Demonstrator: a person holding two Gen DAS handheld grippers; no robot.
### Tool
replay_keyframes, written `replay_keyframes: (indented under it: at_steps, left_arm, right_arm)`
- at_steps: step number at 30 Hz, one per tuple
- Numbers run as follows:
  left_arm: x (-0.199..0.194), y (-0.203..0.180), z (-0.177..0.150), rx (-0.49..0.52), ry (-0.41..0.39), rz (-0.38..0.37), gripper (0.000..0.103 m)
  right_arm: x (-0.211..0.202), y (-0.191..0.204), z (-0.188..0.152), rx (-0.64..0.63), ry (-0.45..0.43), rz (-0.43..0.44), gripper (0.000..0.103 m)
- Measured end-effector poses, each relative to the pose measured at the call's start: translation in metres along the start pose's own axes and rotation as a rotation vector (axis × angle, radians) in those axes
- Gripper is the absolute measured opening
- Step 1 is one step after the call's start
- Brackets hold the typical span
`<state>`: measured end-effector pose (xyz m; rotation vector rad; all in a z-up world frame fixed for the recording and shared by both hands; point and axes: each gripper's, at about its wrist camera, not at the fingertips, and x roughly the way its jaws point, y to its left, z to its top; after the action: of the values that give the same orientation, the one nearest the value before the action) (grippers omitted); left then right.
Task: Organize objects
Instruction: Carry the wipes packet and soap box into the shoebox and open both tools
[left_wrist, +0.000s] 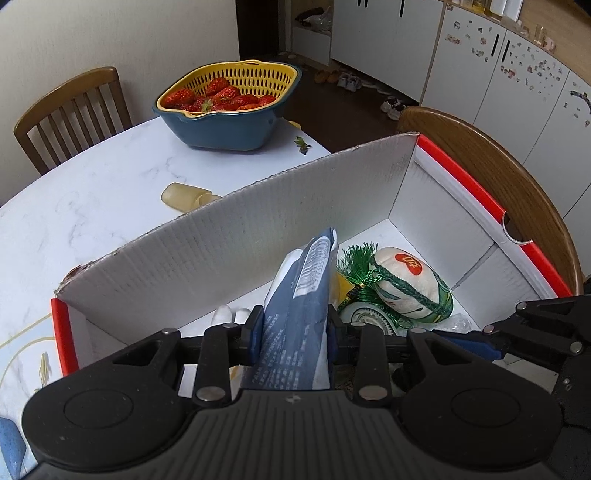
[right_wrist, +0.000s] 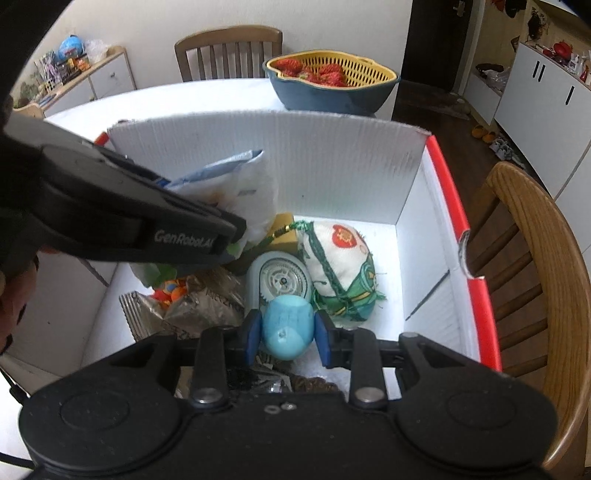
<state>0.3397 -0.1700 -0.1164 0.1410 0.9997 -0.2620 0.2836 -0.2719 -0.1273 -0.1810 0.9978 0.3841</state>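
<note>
Right wrist view: right gripper (right_wrist: 283, 336) clamping egg (right_wrist: 286, 332), left gripper (left_wrist: 294, 334) clamping packet (left_wrist: 300, 314), both over box (left_wrist: 236, 236) already part-filled; release pending, cup (left_wrist: 184, 196) left on table (left_wrist: 92, 192).

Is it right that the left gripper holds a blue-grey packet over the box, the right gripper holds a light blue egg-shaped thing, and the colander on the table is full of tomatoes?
Not quite. The yellow colander holds strawberries, not tomatoes; the left wrist view shows them clearly. The rest stands: the left gripper holds the blue-grey packet over the box, and the right gripper holds the light blue egg-shaped thing.
</note>
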Motion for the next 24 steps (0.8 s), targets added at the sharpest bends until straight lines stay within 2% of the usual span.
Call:
replay_keyframes:
  at_steps: [8, 12, 13, 17, 20, 24]
  left_arm:
    - [0.001, -0.001, -0.001, -0.008, 0.003, -0.012, 0.041]
    - [0.000, -0.001, -0.003, -0.017, 0.006, -0.017, 0.059]
    - [0.000, -0.001, -0.004, -0.020, 0.007, -0.018, 0.061]
    - [-0.003, -0.001, -0.007, -0.029, 0.008, -0.024, 0.064]
    - [-0.006, 0.000, -0.010, -0.040, 0.002, -0.026, 0.068]
    - [-0.014, 0.002, -0.013, -0.057, -0.007, -0.035, 0.068]
  right_arm:
    - [-0.001, -0.005, 0.001, 0.027, -0.001, 0.024, 0.031]
    - [-0.005, -0.008, 0.001, 0.037, -0.009, 0.032, 0.034]
    - [-0.005, -0.009, 0.001, 0.039, -0.008, 0.033, 0.036]
    - [-0.009, -0.011, -0.001, 0.050, -0.009, 0.042, 0.039]
    - [-0.014, -0.012, -0.003, 0.054, -0.024, 0.044, 0.046]
    - [-0.020, -0.013, -0.004, 0.065, -0.042, 0.050, 0.050]
